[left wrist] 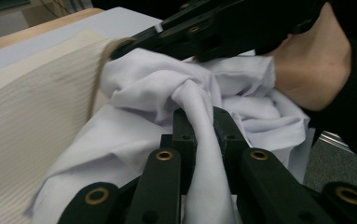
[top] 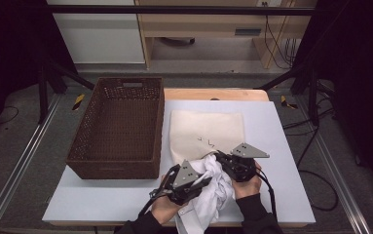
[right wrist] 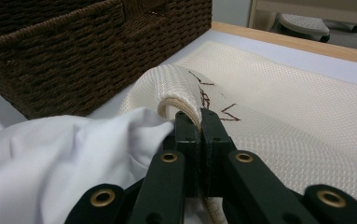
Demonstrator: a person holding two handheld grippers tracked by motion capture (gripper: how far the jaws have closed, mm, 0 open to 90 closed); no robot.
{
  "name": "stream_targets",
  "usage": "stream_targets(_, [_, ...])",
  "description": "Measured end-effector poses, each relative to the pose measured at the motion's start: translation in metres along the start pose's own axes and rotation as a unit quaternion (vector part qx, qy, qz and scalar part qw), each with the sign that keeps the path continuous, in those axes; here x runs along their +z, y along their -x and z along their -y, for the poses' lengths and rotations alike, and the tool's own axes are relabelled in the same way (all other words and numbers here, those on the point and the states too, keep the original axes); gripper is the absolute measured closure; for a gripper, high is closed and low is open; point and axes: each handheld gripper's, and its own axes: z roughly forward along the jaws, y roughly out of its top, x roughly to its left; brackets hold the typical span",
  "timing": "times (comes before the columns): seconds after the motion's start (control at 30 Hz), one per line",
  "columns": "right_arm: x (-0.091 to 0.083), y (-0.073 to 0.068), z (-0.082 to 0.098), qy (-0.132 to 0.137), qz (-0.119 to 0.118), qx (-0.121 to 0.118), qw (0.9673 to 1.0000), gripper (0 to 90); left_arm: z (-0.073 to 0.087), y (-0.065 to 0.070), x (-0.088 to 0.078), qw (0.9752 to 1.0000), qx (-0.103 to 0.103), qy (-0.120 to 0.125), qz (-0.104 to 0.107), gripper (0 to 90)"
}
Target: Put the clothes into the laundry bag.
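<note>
I have both grippers working at the near edge of the white table (top: pixel 281 146), just right of centre. My left gripper (left wrist: pixel 199 126) is clamped on a twisted fold of the white garment (top: pixel 213 187) — the left gripper view shows the cloth pinched between the two black jaws and running down between them. The garment lies bunched in a crumpled heap between my two hands, its near end hanging towards the table's near edge. My right gripper (right wrist: pixel 199 122) is pinched tight on the rim of the cream fabric bag (top: pixel 207 132), lifting that edge into a curled loop; a small brown stitched mark sits just beyond the jaws. The bag lies flat on the table beyond the garment, and the white cloth is pressed up against its raised near edge. The brown wicker basket (top: pixel 117 165) stands on the left of the table, just beside the bag.
</note>
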Motion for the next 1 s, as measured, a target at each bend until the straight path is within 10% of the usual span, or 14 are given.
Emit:
stream_targets(0.2, [0.000,0.002,0.001,0.004,-0.006,0.003,1.0000,88.0,-0.002,-0.005,0.035,0.9991,-0.012,-0.038,-0.010,81.3])
stream_targets(0.3, [-0.003,-0.002,-0.002,0.011,-0.017,-0.004,0.9998,88.0,0.000,-0.016,0.052,0.9957,-0.008,-0.071,-0.058,81.3])
stream_targets(0.6, [-0.007,-0.003,-0.003,0.006,-0.015,-0.013,0.9998,87.9,0.001,-0.030,0.056,0.9931,-0.019,-0.071,-0.091,75.4])
stream_targets(0.77, [-0.009,0.003,-0.003,0.005,-0.011,-0.005,0.9999,87.8,-0.008,-0.027,0.014,0.9981,-0.030,-0.033,-0.043,36.4])
stream_targets(1.0, [-0.009,0.001,-0.005,0.003,-0.007,-0.012,0.9999,87.7,0.008,-0.012,-0.005,0.9982,-0.025,-0.054,-0.007,26.7])
